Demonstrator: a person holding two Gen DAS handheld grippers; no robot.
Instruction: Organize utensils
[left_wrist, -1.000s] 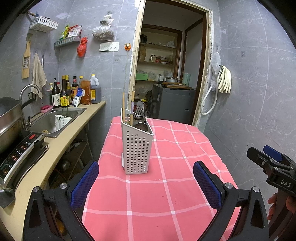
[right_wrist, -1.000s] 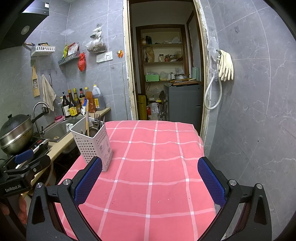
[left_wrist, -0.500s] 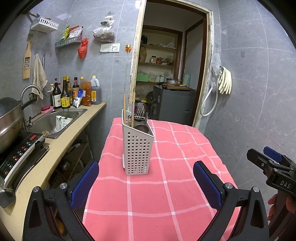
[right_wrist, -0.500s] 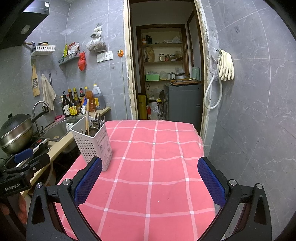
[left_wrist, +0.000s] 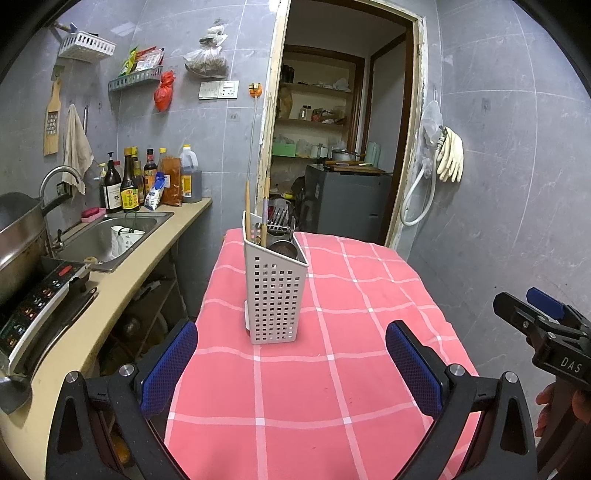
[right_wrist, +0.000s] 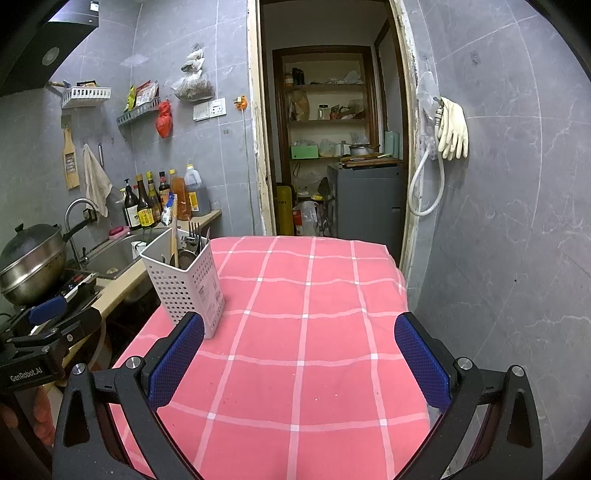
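Left wrist view: left gripper (left_wrist: 291, 363) and right gripper (right_wrist: 299, 363) hung spread and empty; utensil caddy (left_wrist: 275, 288) stood upright, so hold clear.

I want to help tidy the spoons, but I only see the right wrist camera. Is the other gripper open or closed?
Observer: Open. In the left wrist view the left gripper is spread wide and holds nothing, and the white utensil holder stands straight ahead of it on the cloth.
Operator: I see just one wooden stick in there. Is that all?
Observer: No, two wooden sticks stand side by side at the holder's tall back.
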